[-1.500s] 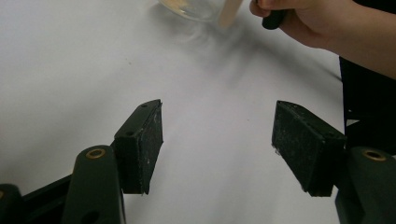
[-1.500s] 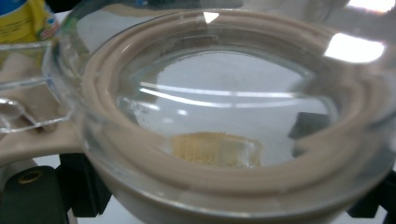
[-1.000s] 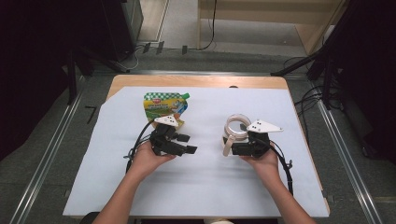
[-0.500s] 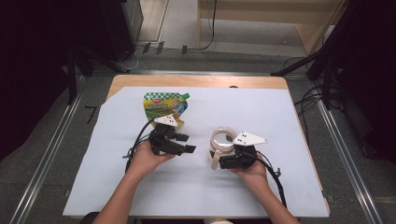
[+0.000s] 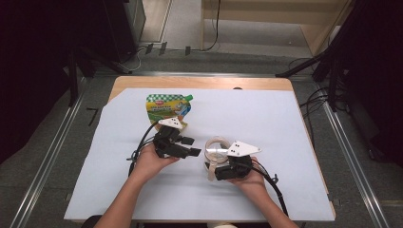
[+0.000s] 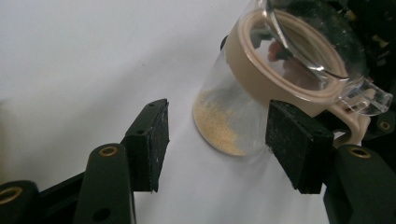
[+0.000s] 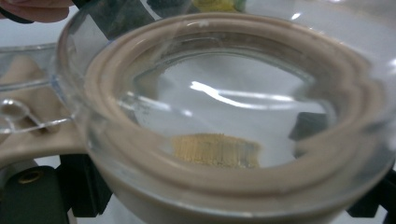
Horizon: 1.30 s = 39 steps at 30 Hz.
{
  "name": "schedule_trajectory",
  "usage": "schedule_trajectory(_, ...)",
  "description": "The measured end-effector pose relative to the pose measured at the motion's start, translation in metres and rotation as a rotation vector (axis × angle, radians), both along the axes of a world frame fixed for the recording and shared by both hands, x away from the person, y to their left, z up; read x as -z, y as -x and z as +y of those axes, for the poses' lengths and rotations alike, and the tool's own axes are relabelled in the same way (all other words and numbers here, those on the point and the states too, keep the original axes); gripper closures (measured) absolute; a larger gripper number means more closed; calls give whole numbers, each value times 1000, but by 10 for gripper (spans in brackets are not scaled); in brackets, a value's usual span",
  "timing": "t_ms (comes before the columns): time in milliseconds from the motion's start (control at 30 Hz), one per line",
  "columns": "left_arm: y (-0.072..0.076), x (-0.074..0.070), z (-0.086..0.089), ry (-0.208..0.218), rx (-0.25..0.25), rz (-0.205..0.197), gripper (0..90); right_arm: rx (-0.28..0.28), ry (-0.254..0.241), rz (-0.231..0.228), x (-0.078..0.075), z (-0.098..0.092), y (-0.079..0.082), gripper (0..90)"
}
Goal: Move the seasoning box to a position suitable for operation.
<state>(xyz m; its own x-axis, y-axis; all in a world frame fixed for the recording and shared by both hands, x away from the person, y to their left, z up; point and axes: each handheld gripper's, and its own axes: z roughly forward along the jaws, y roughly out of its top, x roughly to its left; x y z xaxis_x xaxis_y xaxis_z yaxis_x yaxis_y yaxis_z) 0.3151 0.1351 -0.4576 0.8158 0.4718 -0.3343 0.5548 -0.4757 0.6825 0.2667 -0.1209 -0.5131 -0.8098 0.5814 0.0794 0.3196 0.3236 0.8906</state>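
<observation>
A clear jar with a beige lid ring and a clear hinged lid is held by my right gripper, whose jaws are shut on its sides. Yellowish grains lie at the jar's bottom. In the right gripper view the jar is very close, with the right gripper clamped round it low down. My left gripper stands open just left of the jar. In the left gripper view the left gripper has the tilted jar just beyond its pads, apart from them.
A green and yellow spouted pouch lies flat behind the left gripper. A white sheet covers the wooden table, with bare room at the right and front. Cables trail from both grippers toward the person.
The right gripper has carried the jar left and toward the person, ending close beside the left gripper. The left hand has stayed in place.
</observation>
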Motion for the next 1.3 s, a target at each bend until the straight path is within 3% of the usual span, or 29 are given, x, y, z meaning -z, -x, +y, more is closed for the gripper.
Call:
schedule_trajectory(200, 1, 0, -2, 4, 8, -5, 402, -18, 16, -23, 1, 0, 3, 115)
schedule_trajectory(600, 1, 0, 0, -3, 5, -2, 403, -30, 31, 5, -2, -4, 2, 112)
schedule_trajectory(833, 0, 0, 1, -1, -1, 0, 404, -37, 45, 52, -2, -12, 5, 112)
schedule_trajectory(1000, 0, 0, 1, -2, 4, 9, 413, -39, 44, 98, 2, -28, 9, 113)
schedule_trajectory(1200, 2, 0, 2, -9, 6, 4, 427, -25, 47, 109, -5, -40, 16, 131)
schedule_trajectory(1267, 3, 0, 2, -11, 16, 1, 439, -23, 47, 135, -7, -46, 18, 158)
schedule_trajectory(1300, 3, 0, 2, -12, 21, 3, 476, -24, 34, 169, -7, -52, 21, 174)
